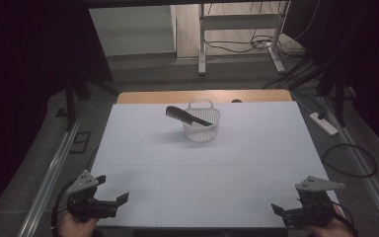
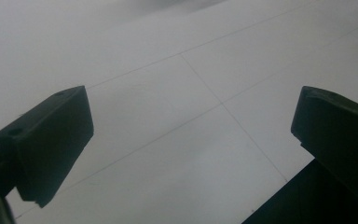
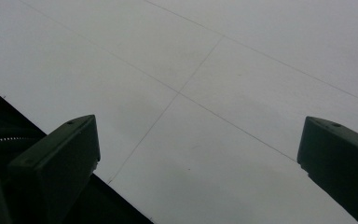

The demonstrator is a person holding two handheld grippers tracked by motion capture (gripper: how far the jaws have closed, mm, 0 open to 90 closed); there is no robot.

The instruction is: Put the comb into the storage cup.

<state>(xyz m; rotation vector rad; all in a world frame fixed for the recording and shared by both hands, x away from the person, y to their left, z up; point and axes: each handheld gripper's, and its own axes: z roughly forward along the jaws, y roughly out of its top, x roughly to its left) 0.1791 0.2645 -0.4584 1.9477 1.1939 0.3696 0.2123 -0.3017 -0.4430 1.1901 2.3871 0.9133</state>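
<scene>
We hold the left gripper (image 1: 109,201) at the near left corner of the table (image 1: 256,148), low over the white top, with its jaws spread wide apart and nothing between them. In the left gripper view the gripper (image 2: 191,140) looks down on bare white surface crossed by thin seam lines, and the table's near edge cuts across the bottom right of that view.

We hold the right gripper (image 1: 282,211) at the near right corner, likewise low over the top, its jaws also wide apart and empty. In the right gripper view the gripper (image 3: 198,158) faces the same seamed white surface, with the table's edge running along the lower left.

Both grippers point inward, toward each other, and a hand (image 1: 76,227) grips the left one from below the near edge.

The basket (image 1: 201,129), a small clear one with a handle loop at its far side, stands upright on the table near the middle of the far edge, well apart from both grippers. The comb (image 1: 185,116), dark, lies across the basket's rim: one end rests inside, the other sticks out over the rim toward the left edge.
</scene>
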